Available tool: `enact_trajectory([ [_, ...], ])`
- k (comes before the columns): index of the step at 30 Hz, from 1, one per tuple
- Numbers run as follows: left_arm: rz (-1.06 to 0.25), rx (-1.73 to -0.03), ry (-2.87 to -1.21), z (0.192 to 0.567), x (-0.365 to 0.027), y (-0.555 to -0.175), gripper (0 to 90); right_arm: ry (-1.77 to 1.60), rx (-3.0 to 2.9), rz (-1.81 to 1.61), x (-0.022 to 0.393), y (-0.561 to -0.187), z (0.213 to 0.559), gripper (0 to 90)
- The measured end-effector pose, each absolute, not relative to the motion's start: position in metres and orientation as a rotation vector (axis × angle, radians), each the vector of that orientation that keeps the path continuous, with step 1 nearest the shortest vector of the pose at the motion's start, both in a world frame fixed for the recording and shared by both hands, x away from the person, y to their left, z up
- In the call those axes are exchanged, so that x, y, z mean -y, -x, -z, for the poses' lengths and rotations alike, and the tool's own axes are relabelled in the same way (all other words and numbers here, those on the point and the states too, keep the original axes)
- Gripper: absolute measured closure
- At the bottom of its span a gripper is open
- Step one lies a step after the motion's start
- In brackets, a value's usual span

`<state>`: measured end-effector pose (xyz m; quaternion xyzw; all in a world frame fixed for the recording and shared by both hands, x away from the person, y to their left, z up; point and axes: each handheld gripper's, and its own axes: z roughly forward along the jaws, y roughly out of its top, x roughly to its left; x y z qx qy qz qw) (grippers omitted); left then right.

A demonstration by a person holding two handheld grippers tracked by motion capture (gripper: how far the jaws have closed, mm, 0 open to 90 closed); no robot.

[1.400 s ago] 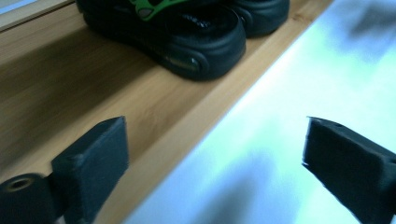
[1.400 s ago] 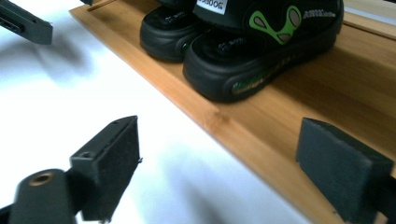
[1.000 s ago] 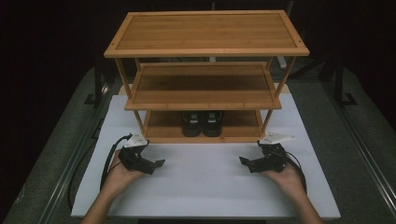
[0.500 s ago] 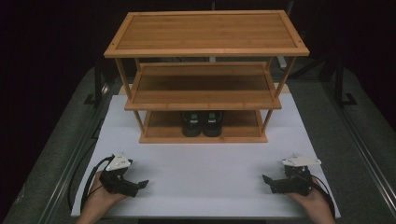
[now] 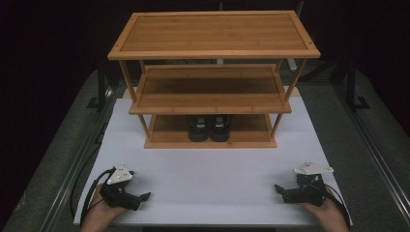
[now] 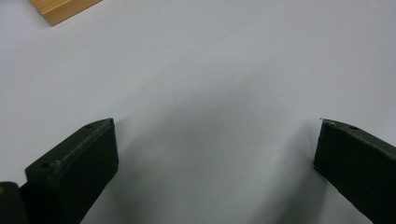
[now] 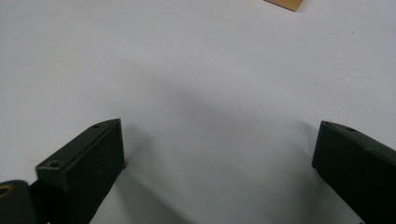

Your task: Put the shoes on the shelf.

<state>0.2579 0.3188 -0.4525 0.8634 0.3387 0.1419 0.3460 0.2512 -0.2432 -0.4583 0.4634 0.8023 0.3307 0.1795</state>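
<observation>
Bench: the white-topped bench (image 5: 212,179) carries everything; its near half is bare white surface, and dark grey floor lies on both sides of it.
Rack: the three-tier bamboo shoe rack (image 5: 212,34) stands upright at the far middle of the bench, well apart from both claws; a corner of its pale wood shows at the top left of the left gripper view (image 6: 60,8) and at the top right of the right gripper view (image 7: 285,3).
Shoes: the pair of black shoes (image 5: 210,128) sits side by side on the lowest tier, about the middle of it, toes toward the person; the two upper tiers are bare wood.
Left claw: the black left claw (image 5: 144,197) lies low over the near left corner of the bench, held in the person's left hand (image 5: 99,216), pointing inward toward the middle; in the left gripper view (image 6: 215,140) its jaws stand spread wide with white bench top between them, pinching nothing.
Right claw: the black right claw (image 5: 280,189) rests near the near right corner in the right hand (image 5: 325,212), pointing inward toward the left one; in the right gripper view (image 7: 219,140) its jaws are likewise spread wide over bare bench top, empty.
Plates: a grey three-cornered plate tops each claw.
</observation>
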Motion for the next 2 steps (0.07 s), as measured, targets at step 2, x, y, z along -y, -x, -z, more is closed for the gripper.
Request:
enact_trajectory([
  [2, -0.367, -0.88, -2.241, 0.4524, -0.3188, -0.258, 0.0, -1.31, -2.267, -0.934, 0.2432, -0.2511, 0.4582, 1.8],
])
